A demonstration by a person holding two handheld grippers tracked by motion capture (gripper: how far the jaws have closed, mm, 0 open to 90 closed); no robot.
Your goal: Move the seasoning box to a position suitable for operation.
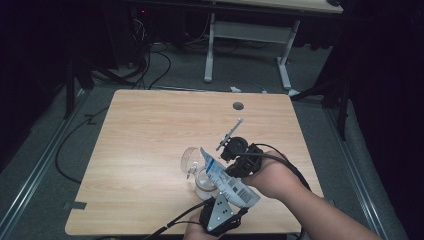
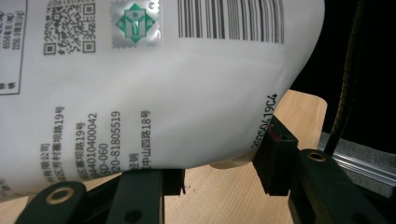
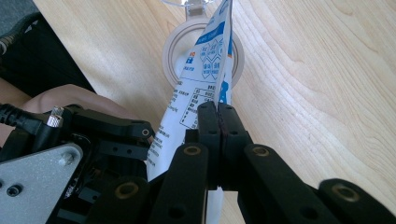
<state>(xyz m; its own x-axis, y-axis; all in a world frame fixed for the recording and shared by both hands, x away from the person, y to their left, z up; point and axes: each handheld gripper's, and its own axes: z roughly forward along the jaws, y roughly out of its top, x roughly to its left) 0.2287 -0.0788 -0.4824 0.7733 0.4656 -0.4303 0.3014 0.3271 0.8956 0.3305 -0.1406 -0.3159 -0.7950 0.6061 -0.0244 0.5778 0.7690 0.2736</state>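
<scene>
Step in hand: we're tipping a white printed pouch (image 1: 227, 181) over a clear jar (image 1: 204, 184) on the counter (image 1: 150, 140), and we judge this to be a pour in progress.

Where the pouch is: slanted above the jar near the front edge of the counter, its upper corner hanging over the jar's mouth; in the right gripper view the pouch (image 3: 205, 70) narrows to an edge right above the jar's rim (image 3: 175, 39).

Left tool (image 1: 220, 216): we see it clamped on the fat lower end of the pouch (image 2: 163, 93), jaws standing part-way apart with the pouch bulging between them.

Right tool (image 1: 234, 159): pinched fully closed on the thin side seam of the pouch (image 3: 219, 109), jaws pressed together.

Doing it well: we'd keep the right pinch steady as the guide, raise the left end slowly, and hold the pouring corner centred over the mouth so nothing lands on the counter. Squeeze too hard at the bottom and we risk a gush.

Lid: a clear lid (image 1: 190, 159) stands tilted just beside the jar, touching or nearly so; we can't tell which.

Count: one pouch, one jar, one lid, two tools, one counter.
</scene>
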